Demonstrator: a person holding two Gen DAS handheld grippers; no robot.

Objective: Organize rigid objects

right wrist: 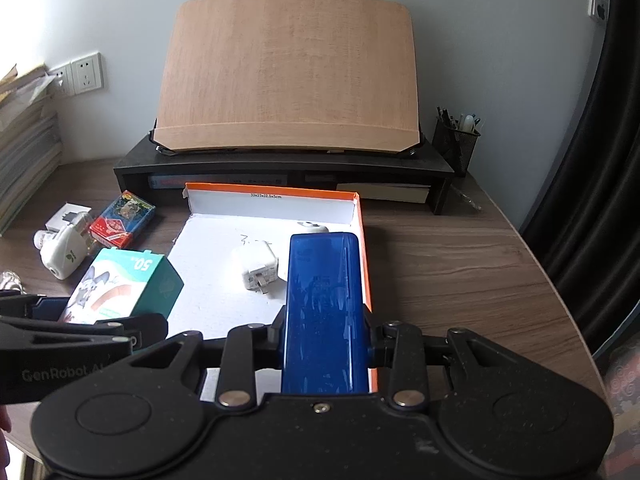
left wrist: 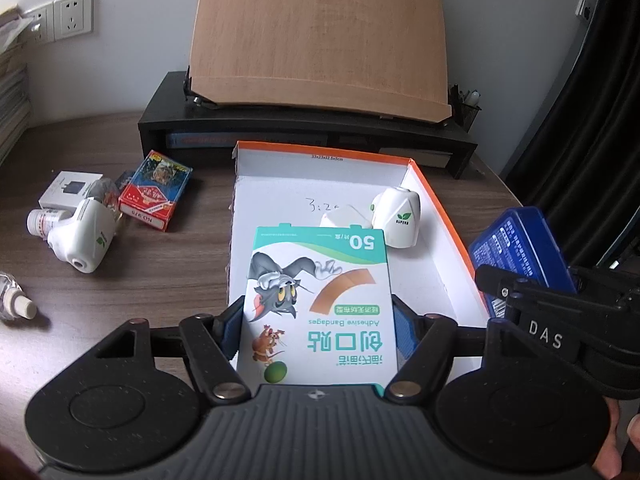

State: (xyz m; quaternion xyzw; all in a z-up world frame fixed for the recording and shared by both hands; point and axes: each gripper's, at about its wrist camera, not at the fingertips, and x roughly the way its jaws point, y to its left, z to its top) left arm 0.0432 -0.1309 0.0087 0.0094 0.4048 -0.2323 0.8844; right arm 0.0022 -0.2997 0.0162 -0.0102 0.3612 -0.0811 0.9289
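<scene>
Both grippers hang over the near end of a shallow orange-edged box (right wrist: 362,240) that lies open on the wooden desk (right wrist: 460,280). The left gripper (left wrist: 318,320) is clamped on a box of bandages (left wrist: 320,304), its blue pads pressed against the two long sides, and the carton sits above the near left part of the open box. The right gripper (right wrist: 325,330) is clenched on a blue case (right wrist: 324,308), which stretches away toward twelve o'clock along the box's right wall; in the left wrist view that same case shows at about three o'clock. On the white floor of the box lies a small white charger plug (right wrist: 258,268), prongs toward me, and at about one o'clock from it, in the far right corner, stands a white plug-in device (left wrist: 396,218) with a green leaf mark, touching or nearly touching the wall; I cannot say which. Out on the desk at about ten o'clock from the box sit a pack of playing cards (left wrist: 156,194), a small white carton (left wrist: 66,192), a small white bottle (left wrist: 44,222) and a second white plug-in device (left wrist: 84,240), all bunched close together. Behind the box a black riser shelf (right wrist: 280,168) carries a tilted wooden board (right wrist: 288,76), with a mesh pen cup (right wrist: 456,144) just beside its right end.
</scene>
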